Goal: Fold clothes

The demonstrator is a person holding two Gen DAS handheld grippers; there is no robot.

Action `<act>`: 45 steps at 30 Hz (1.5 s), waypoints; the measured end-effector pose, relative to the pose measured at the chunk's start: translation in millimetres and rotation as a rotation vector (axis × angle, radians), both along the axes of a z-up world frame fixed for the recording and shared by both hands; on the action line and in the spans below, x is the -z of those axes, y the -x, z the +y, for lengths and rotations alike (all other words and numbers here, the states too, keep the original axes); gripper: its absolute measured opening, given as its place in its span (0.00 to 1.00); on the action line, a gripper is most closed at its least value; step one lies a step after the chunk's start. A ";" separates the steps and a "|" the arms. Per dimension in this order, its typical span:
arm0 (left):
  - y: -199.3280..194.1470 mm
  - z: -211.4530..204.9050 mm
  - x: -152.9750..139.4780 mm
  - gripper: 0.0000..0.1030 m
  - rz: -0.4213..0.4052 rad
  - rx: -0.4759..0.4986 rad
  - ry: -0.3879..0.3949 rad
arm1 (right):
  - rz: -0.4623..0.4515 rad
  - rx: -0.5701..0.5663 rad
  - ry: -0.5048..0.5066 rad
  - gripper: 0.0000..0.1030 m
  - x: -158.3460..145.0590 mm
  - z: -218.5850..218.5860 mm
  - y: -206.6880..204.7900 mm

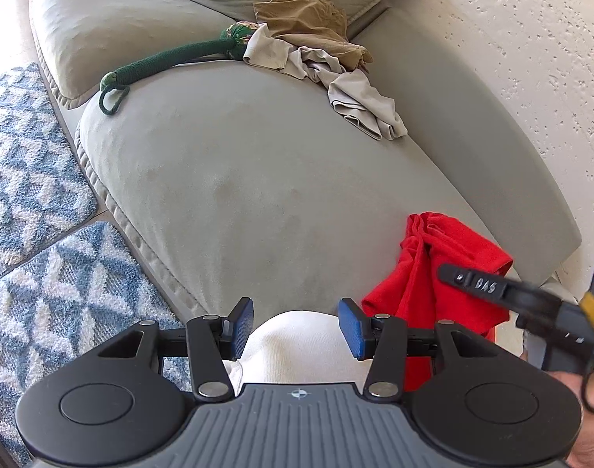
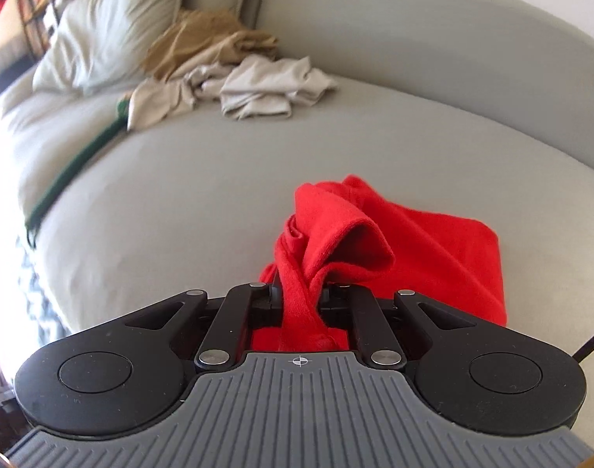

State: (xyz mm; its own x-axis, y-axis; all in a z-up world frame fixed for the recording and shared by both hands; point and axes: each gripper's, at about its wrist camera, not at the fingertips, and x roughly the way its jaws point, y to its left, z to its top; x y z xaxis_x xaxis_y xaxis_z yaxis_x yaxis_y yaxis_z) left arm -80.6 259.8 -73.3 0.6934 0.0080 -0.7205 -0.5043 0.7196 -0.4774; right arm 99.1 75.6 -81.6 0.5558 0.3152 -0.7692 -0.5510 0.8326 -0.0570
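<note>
A crumpled red garment (image 2: 422, 241) lies at the near right of the grey sofa seat (image 2: 180, 195). My right gripper (image 2: 299, 298) is shut on a twisted strand of it, which runs back between the fingers. In the left wrist view the same red garment (image 1: 425, 273) hangs off the seat's near edge, with the right gripper (image 1: 472, 284) blurred against it. My left gripper (image 1: 297, 327) stands open to the left of the garment, its blue pads (image 1: 351, 331) apart with nothing gripped. A rounded white fabric surface (image 1: 297, 347) shows below them.
A heap of tan and beige clothes (image 1: 320, 58) lies at the far end of the seat, under the back cushions (image 1: 113, 19). A long green knitted thing (image 1: 168, 62) lies beside it. A blue-and-white rug (image 1: 35, 195) covers the floor on the left; a white wall (image 1: 511, 58) is on the right.
</note>
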 end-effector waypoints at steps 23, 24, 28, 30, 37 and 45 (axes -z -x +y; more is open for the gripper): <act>7.2 4.2 -13.8 0.45 -0.006 -0.044 -0.032 | 0.109 -0.580 -0.014 0.28 -21.6 -16.0 93.6; 8.0 4.6 -15.2 0.45 -0.005 -0.045 -0.038 | 0.145 -0.543 -0.075 0.28 -27.9 -31.5 97.8; 2.2 -3.7 -17.0 0.45 -0.002 0.005 -0.050 | 0.163 -0.337 -0.193 0.31 -51.3 -104.1 101.4; -5.5 -14.1 -18.8 0.45 -0.017 0.060 -0.050 | 0.169 -0.218 -0.242 0.34 -60.3 -141.0 102.2; -66.9 -85.5 -30.5 0.32 -0.127 0.384 -0.121 | 0.168 0.065 -0.352 0.48 -36.7 -204.6 76.6; -115.2 -127.9 8.4 0.06 0.186 0.527 -0.409 | 0.153 -0.001 -0.224 0.09 17.9 -161.2 30.0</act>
